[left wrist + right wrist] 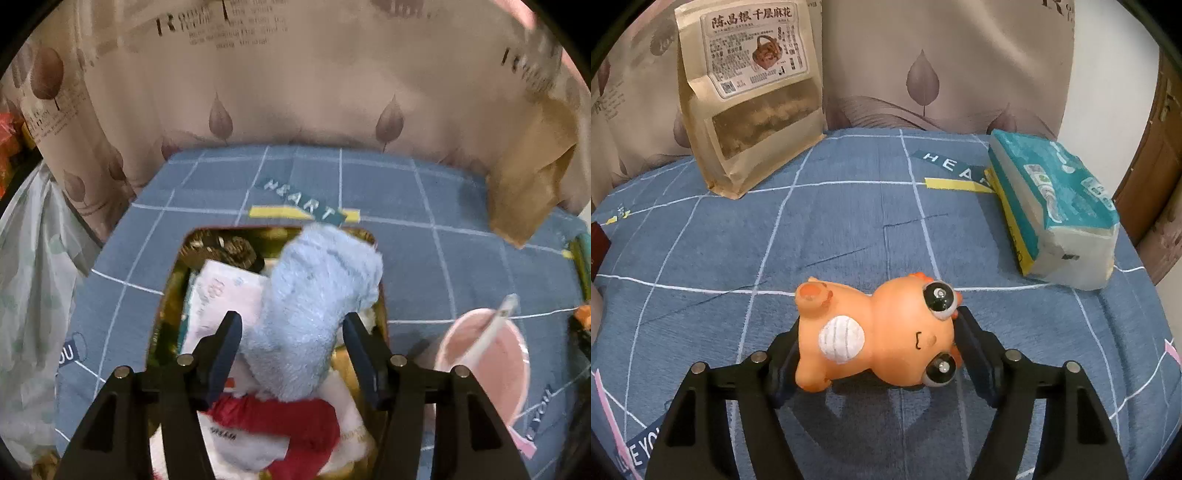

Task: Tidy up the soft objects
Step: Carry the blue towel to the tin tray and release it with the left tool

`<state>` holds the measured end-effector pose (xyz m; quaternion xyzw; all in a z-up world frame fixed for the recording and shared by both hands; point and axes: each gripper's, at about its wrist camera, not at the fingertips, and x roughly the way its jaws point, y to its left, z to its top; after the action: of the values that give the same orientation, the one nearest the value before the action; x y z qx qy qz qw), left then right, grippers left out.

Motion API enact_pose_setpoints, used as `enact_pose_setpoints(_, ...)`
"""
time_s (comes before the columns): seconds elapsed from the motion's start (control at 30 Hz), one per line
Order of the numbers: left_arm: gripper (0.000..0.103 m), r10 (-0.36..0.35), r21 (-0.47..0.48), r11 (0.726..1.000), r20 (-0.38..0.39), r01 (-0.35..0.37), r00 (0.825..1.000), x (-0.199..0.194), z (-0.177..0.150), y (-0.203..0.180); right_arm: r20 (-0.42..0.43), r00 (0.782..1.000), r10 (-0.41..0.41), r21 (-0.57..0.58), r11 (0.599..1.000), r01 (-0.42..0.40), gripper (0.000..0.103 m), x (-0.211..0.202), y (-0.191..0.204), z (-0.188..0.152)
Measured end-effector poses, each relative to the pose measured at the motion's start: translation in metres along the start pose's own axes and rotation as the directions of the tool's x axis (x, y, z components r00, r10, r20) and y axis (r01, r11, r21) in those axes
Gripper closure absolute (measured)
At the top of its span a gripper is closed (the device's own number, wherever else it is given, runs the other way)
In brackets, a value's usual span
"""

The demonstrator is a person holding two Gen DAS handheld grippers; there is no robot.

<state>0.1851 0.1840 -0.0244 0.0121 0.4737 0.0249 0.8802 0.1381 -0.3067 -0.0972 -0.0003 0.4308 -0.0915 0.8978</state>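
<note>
In the left wrist view, my left gripper is open above a gold-lined box. A fluffy light blue cloth stands between its jaws, not visibly squeezed, on top of a red and white soft item and a pale pink packet in the box. In the right wrist view, my right gripper is shut on an orange squishy toy animal with big black eyes, lying on its side just above the blue checked cloth.
A pink cup with a stick in it stands right of the box. A kraft snack bag stands at the back left, a teal tissue pack lies right. Curtains hang behind. A plastic bag hangs at left.
</note>
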Motion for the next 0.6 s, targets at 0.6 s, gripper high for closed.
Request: enact_pose_setpoints(0.6,0.033,0.149,-0.155,0.980,0.149,-0.126,0.978,-0.103,-0.058,0.081,0.167,0.937,0.306,-0.282,0.926,-0.252,0.036,-0.128,0.159,0.030)
